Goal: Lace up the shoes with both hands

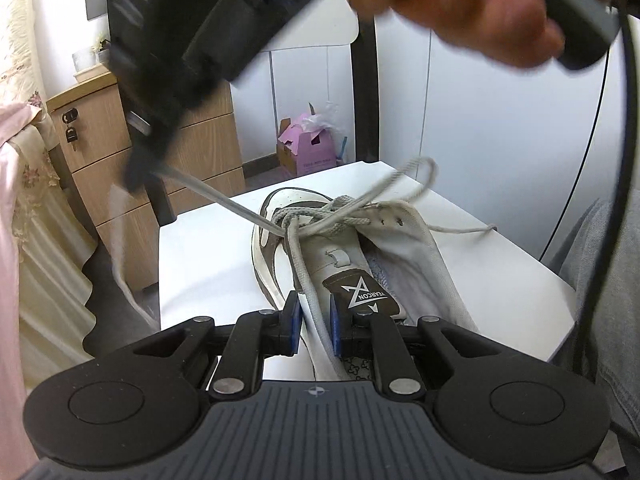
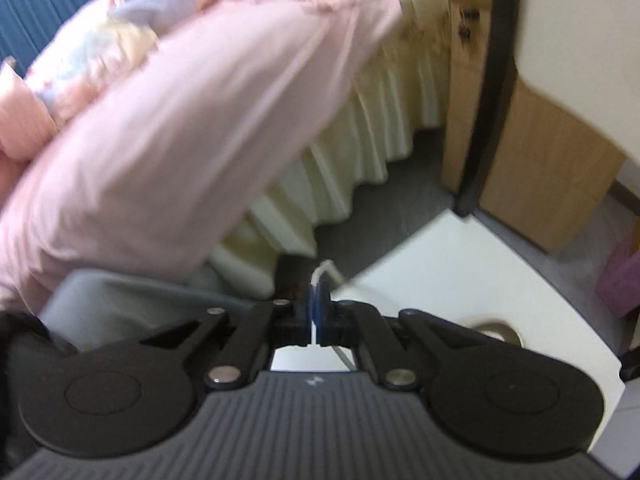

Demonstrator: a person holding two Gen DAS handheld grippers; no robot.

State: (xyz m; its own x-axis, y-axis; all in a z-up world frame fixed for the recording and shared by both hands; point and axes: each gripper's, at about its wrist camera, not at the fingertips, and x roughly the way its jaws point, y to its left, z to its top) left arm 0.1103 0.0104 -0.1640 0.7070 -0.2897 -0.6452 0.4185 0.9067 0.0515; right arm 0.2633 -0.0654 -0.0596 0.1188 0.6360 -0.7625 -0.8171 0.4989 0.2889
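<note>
A white and brown shoe [image 1: 344,256] lies on a small white table [image 1: 208,264], toe pointing away. Its grey lace [image 1: 320,220] is crossed over the eyelets. One lace strand [image 1: 308,280] runs back between the fingers of my left gripper [image 1: 316,324], whose blue pads stand slightly apart around it. My right gripper [image 1: 140,172] hangs high at the left, blurred, pulling another strand [image 1: 216,196] taut. In the right wrist view my right gripper [image 2: 318,304] is shut on the white lace end [image 2: 324,270].
A wooden drawer cabinet [image 1: 104,160] stands left of the table. A pink box [image 1: 308,148] sits on the floor behind. A bed with pink bedding [image 2: 160,120] and a cream skirt is at the left. My trouser leg [image 1: 608,280] is at the right.
</note>
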